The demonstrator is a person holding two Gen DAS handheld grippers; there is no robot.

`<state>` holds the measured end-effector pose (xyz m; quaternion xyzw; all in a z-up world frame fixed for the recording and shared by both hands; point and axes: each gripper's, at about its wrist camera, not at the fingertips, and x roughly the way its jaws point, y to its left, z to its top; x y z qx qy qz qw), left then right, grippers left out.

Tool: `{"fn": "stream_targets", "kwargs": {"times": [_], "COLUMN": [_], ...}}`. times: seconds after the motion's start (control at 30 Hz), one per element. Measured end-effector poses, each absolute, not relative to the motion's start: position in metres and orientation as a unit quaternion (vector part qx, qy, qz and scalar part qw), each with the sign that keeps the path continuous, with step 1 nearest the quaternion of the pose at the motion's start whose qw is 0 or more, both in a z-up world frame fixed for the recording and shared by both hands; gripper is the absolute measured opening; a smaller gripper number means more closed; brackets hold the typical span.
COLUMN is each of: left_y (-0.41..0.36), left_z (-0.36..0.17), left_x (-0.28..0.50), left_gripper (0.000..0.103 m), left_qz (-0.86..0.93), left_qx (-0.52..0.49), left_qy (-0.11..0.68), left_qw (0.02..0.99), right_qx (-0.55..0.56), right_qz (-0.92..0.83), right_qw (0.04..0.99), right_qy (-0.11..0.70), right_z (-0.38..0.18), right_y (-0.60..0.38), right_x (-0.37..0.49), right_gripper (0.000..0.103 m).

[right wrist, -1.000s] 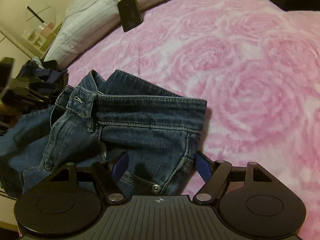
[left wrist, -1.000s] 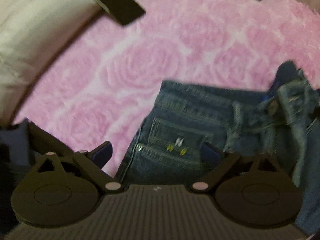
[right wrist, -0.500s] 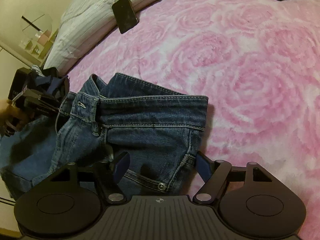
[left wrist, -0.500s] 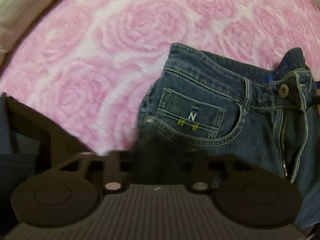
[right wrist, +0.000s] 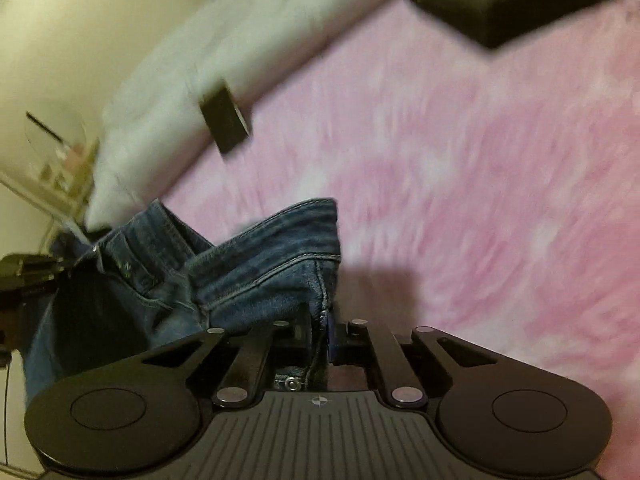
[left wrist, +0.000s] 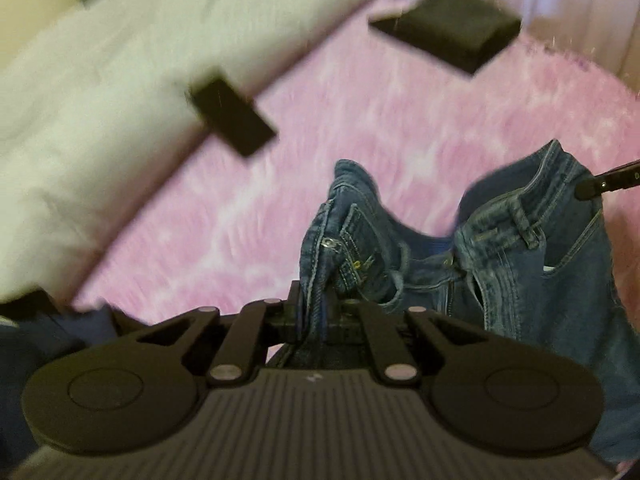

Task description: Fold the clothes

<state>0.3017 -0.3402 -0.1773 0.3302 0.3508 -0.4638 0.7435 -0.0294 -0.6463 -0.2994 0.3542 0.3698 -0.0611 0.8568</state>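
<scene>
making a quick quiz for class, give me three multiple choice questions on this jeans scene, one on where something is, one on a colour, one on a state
1. Where does the small black flat object lie?
A. inside a jeans pocket
B. at the edge of the white pillow, where it meets the blanket
C. between the right gripper's fingers

2. What colour is the fluffy blanket under the jeans?
A. pink
B. green
C. grey

3. What state is the left gripper in?
A. wide open over the blanket
B. shut on a black folded cloth
C. shut on the jeans

Answers:
1 B: the dark slab lies across the pillow's border in both views.
2 A: the blanket shows pink with paler patches.
3 C: the denim waistband fold sits pinched between its closed fingers; the right gripper clamps the jeans likewise.
</scene>
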Motion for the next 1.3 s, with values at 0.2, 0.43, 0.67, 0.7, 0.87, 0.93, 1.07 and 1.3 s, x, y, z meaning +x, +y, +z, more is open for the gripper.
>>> {"fn": "stream_targets", "kwargs": {"times": [0.2,0.43,0.67,0.7,0.87,0.93,1.07,1.3], "left_y": [-0.367,-0.477,-0.674,-0.698,-0.766,-0.758,-0.696,-0.542], "left_z": [-0.066,-0.010,-0.070,-0.086,-0.150,-0.163,-0.185,-0.222], "left_x": [0.231,0.145,0.089,0.083,0.056,0.047,0.035,0.026], "left_gripper": [0.005,0.005,0.013,0.016,0.035,0.046,0.062,0.069], "left_qz": [-0.496,-0.582,-0.635,-0.631,-0.595,-0.593,-0.579,-0.497], "left_qx": [0.298,0.245,0.233,0.238,0.264,0.282,0.323,0.356], "left_qy": [0.267,0.211,0.245,0.256,0.301,0.307,0.322,0.399], "left_qw": [0.771,0.746,0.695,0.693,0.697,0.689,0.677,0.684], "right_qx": [0.331,0.318,0.303,0.307,0.295,0.269,0.301,0.287], "right_qz": [-0.112,-0.223,-0.342,-0.349,-0.374,-0.373,-0.338,-0.099], "right_qw": [0.890,0.891,0.863,0.857,0.830,0.833,0.830,0.855], "right_qy": [0.293,0.236,0.213,0.223,0.289,0.308,0.326,0.420], "right_z": [-0.205,-0.133,-0.116,-0.127,-0.205,-0.225,-0.248,-0.264], "right_y": [-0.681,-0.754,-0.850,-0.865,-0.929,-0.936,-0.933,-0.838], "right_x": [-0.105,-0.217,-0.317,-0.322,-0.336,-0.340,-0.351,-0.299], "right_gripper": [0.005,0.005,0.005,0.005,0.048,0.063,0.063,0.063]}}
